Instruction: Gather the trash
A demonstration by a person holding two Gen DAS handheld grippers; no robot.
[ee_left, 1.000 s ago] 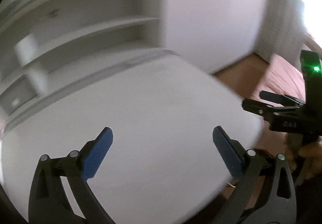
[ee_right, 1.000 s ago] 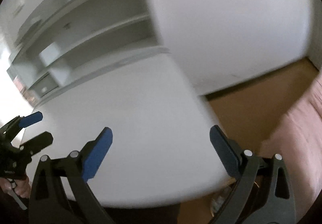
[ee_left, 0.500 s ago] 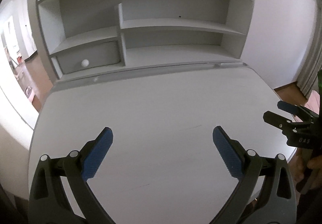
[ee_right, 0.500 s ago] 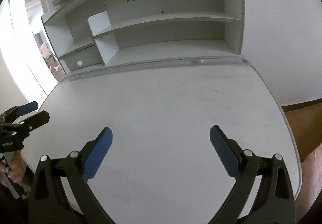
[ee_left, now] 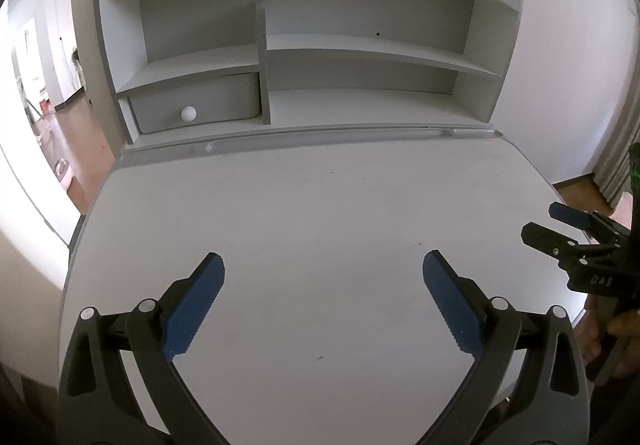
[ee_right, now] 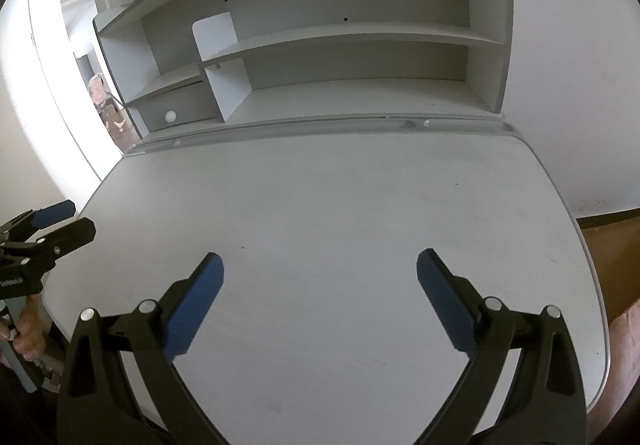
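I see no trash in either view. My left gripper [ee_left: 323, 265] is open and empty, held above the near half of a white desk [ee_left: 320, 205]. My right gripper [ee_right: 320, 265] is open and empty above the same desk [ee_right: 340, 197]. The right gripper also shows at the right edge of the left wrist view [ee_left: 548, 221], and the left gripper shows at the left edge of the right wrist view [ee_right: 76, 219]. Both stand apart at the desk's sides.
A white shelf hutch [ee_left: 360, 45] with a star cutout stands at the desk's back edge. It has a closed drawer with a round knob [ee_left: 189, 113]. Wooden floor [ee_left: 68, 133] lies to the left, a white wall [ee_right: 580, 85] to the right.
Both views swung from a blurred sideways look at the desk's right end to a steady, straight view of the desk and hutch. Both grippers stayed open.
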